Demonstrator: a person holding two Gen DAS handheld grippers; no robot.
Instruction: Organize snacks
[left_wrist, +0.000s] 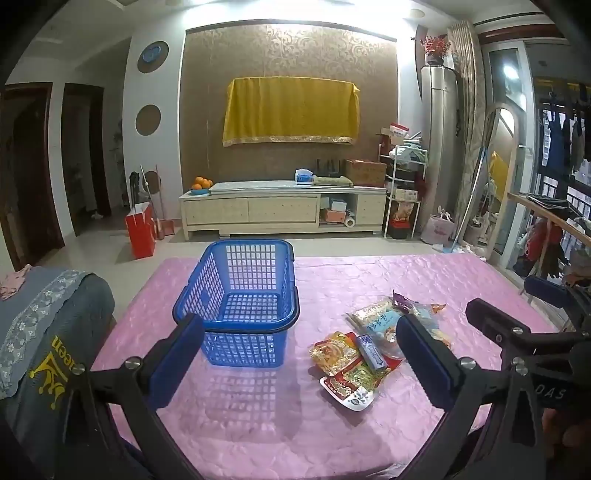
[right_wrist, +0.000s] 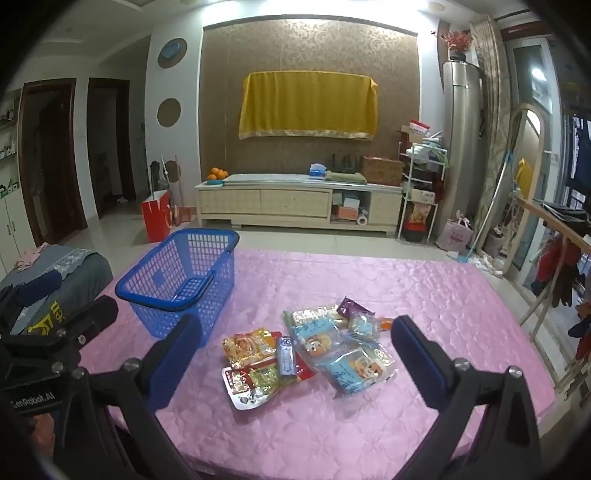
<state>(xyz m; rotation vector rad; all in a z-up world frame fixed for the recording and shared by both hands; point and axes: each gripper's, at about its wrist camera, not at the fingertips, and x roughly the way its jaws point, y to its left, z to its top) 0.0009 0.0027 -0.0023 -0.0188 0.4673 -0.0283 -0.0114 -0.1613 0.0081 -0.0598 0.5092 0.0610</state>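
Right wrist view: snack packets (right_wrist: 306, 354) lie heaped mid-desk (right_wrist: 424, 295), a blue stick pack (right_wrist: 285, 356) pointing away atop them, right of the empty blue basket (right_wrist: 181, 284) running lengthwise away; right gripper (right_wrist: 295, 354) and left gripper (left_wrist: 299, 350) fingers gape wide, holding nothing.

Table w/ pink quilted cloth (right_wrist: 424, 295). On it: blue plastic basket (right_wrist: 181, 280) at far left, standing upright; to its right, near mid-table, a loose pile of snack packets (right_wrist: 314, 347), some overlapping, incl. small blue stick pack (right_wrist: 285, 356) lying atop red/yellow ones.
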